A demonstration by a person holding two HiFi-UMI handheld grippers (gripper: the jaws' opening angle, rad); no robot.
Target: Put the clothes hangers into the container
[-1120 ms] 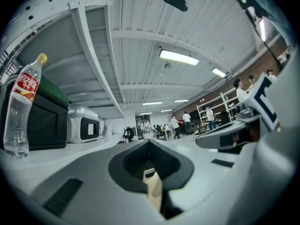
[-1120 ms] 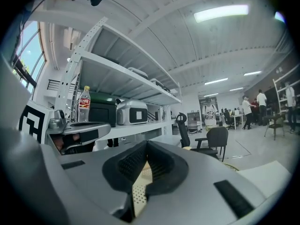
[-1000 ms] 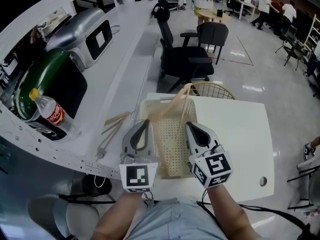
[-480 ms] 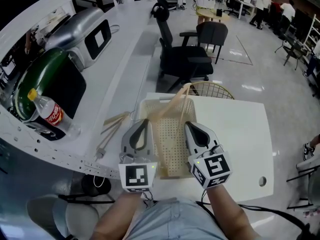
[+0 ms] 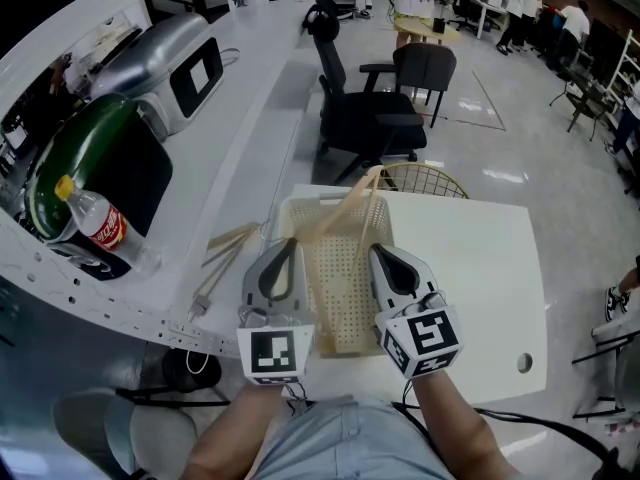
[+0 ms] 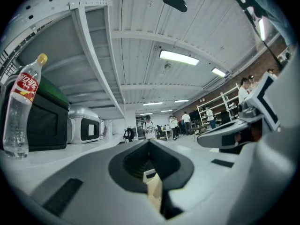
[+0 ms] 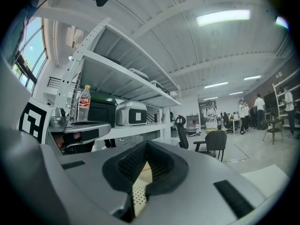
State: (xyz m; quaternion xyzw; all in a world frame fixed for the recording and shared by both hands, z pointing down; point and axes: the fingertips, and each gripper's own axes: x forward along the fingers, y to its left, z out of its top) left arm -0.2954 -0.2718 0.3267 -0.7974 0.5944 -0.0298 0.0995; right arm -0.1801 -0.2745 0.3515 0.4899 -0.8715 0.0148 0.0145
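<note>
Head view, container: the beige perforated container (image 5: 345, 303) is sitting on the white table (image 5: 480, 268), directly ahead of the person and between both grippers.
Head view, hangers: one pale hanger (image 5: 350, 200) is leaning across the container's far end. More loose hangers (image 5: 232, 244) are lying on the counter just left of it, outside the container.
Head view, grippers: the left gripper (image 5: 285, 248) is reaching along the container's left wall and the right gripper (image 5: 378, 252) along its right wall.
Left gripper view, jaws: the left gripper (image 6: 150, 144) is pinching the container (image 6: 153, 191) by what looks to be its left rim, a plain beige strip.
Right gripper view, jaws: the right gripper (image 7: 146, 148) is clamping the container (image 7: 138, 191) by its perforated wall, fingers pressing tight on it.
Task standing: judging by the loose hangers, the job is looking unfinished.
Risk, tipping: lifting or dragging unevenly could tilt the container, and the leaning hanger could slide out over the rim.
Risk, grip: both pinches are biting only thin wall, so a hard pull could flex it or let it slip free.
Risk, reach: with both grippers occupied, one must let go before fetching a hanger. Letting go while the container is raised would drop that side.
Risk, neighbour: the bottle (image 5: 100, 226) is standing on the counter, so a sweeping reach for the loose hangers could knock it.
</note>
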